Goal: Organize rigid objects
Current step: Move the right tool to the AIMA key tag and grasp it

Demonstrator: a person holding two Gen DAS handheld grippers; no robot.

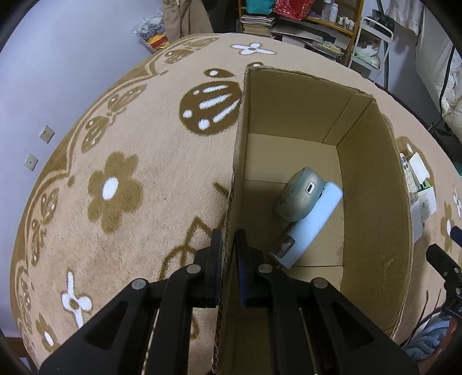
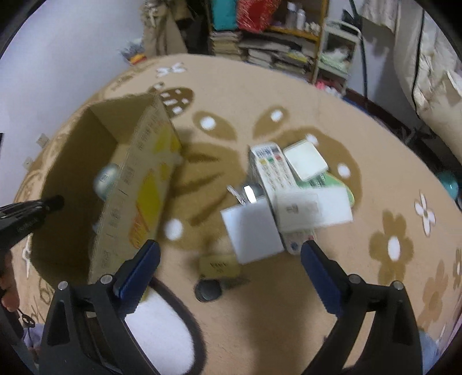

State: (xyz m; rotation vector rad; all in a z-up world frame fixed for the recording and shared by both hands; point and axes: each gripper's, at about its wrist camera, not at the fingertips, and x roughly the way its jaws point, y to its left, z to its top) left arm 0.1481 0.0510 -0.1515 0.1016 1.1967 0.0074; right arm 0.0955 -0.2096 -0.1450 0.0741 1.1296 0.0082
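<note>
My left gripper (image 1: 228,239) is shut on the near left wall of an open cardboard box (image 1: 372,184), one finger outside and one inside. On the box floor a grey-green oval case (image 1: 300,196) rests on a pale blue tube (image 1: 314,222). My right gripper (image 2: 231,247) hangs wide open above the carpet with nothing between its fingers. Just beyond it lies a pile: a flat white box (image 2: 254,230), a labelled white box (image 2: 300,210), a long white pack with coloured marks (image 2: 268,164) and a square white box (image 2: 307,160). The cardboard box (image 2: 144,184) stands left of the pile.
A small tan card (image 2: 219,265) and a black round cap (image 2: 208,290) lie on the flowered carpet (image 2: 260,317) under the right gripper. A shiny metal piece (image 2: 248,193) pokes out of the pile. Shelves of books and bottles (image 1: 303,26) stand at the carpet's far edge.
</note>
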